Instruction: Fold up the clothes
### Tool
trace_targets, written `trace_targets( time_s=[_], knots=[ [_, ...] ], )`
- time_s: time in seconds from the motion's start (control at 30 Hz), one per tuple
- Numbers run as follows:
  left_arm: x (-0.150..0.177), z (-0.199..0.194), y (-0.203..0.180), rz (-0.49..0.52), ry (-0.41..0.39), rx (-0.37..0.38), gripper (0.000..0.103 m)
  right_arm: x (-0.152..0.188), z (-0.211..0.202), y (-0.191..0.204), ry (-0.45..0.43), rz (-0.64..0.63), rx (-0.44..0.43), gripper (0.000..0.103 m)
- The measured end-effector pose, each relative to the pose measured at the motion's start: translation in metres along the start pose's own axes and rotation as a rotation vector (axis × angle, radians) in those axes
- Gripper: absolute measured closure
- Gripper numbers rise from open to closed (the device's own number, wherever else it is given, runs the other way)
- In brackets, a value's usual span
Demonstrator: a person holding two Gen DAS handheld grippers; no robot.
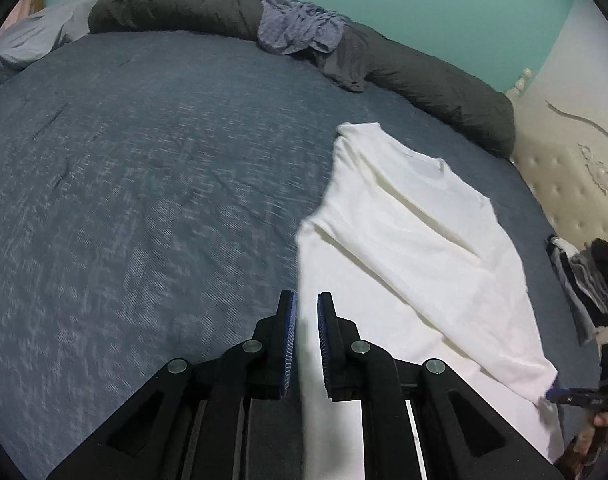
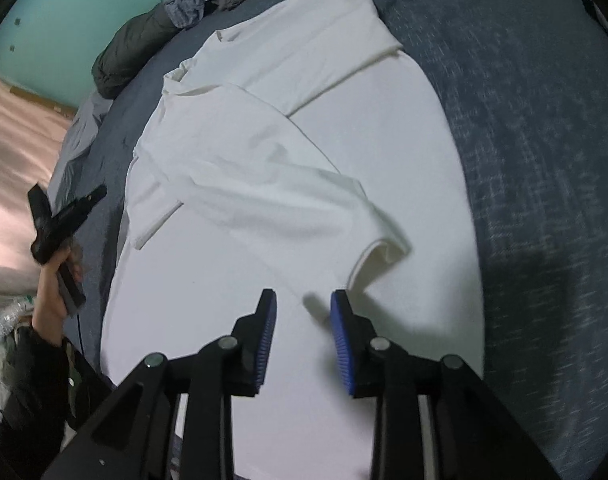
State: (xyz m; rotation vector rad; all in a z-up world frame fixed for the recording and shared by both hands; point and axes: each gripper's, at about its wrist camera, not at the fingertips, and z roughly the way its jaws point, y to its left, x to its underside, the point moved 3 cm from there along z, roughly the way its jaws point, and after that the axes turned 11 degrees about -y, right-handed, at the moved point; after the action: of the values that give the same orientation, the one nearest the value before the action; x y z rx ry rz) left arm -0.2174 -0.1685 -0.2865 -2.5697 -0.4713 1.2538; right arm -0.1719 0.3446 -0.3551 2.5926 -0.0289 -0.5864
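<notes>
A white T-shirt (image 1: 416, 240) lies spread on the blue bed cover (image 1: 144, 184); in the right wrist view the T-shirt (image 2: 304, 168) has one sleeve folded across its body. My left gripper (image 1: 305, 300) is over the shirt's left edge, its jaws a narrow gap apart with white cloth showing between them. My right gripper (image 2: 303, 298) hovers open over the lower part of the shirt, near the folded sleeve's cuff. The right gripper's tip also shows in the left wrist view (image 1: 584, 394) at the shirt's corner. The left gripper shows in the right wrist view (image 2: 60, 220), held in a hand.
A dark grey duvet roll (image 1: 208, 4) with a blue-grey garment (image 1: 300, 28) on it lies along the bed's far side. A stack of folded dark clothes (image 1: 588, 280) sits by the cream headboard (image 1: 576, 176). The bed cover (image 2: 544, 160) stretches right of the shirt.
</notes>
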Motion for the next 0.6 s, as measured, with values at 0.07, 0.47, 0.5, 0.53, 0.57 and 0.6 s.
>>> trace_targets(
  time_s=[0.07,0.47,0.5,0.53,0.57,0.6],
  knots=[
    [0.006,-0.004,-0.008,0.001,-0.006,0.016,0.088,0.002,0.006,0.001,0.004,0.001,0.010,0.075],
    [0.041,-0.014,-0.010,-0.037,-0.010,0.049,0.086,0.006,-0.001,0.009,-0.026,0.033,-0.043,0.102],
    [0.041,-0.014,-0.009,-0.040,-0.011,0.053,0.086,0.007,-0.003,0.012,-0.023,0.042,-0.061,0.102],
    [0.042,-0.015,-0.009,-0.041,-0.014,0.054,0.086,0.007,-0.005,0.013,-0.019,0.042,-0.069,0.103],
    [0.043,-0.015,-0.009,-0.042,-0.018,0.055,0.086,0.007,-0.007,0.014,-0.021,0.029,-0.056,0.103],
    [0.043,-0.016,-0.009,-0.043,-0.019,0.056,0.086,0.006,-0.009,0.013,-0.025,0.020,-0.042,0.103]
  ],
)
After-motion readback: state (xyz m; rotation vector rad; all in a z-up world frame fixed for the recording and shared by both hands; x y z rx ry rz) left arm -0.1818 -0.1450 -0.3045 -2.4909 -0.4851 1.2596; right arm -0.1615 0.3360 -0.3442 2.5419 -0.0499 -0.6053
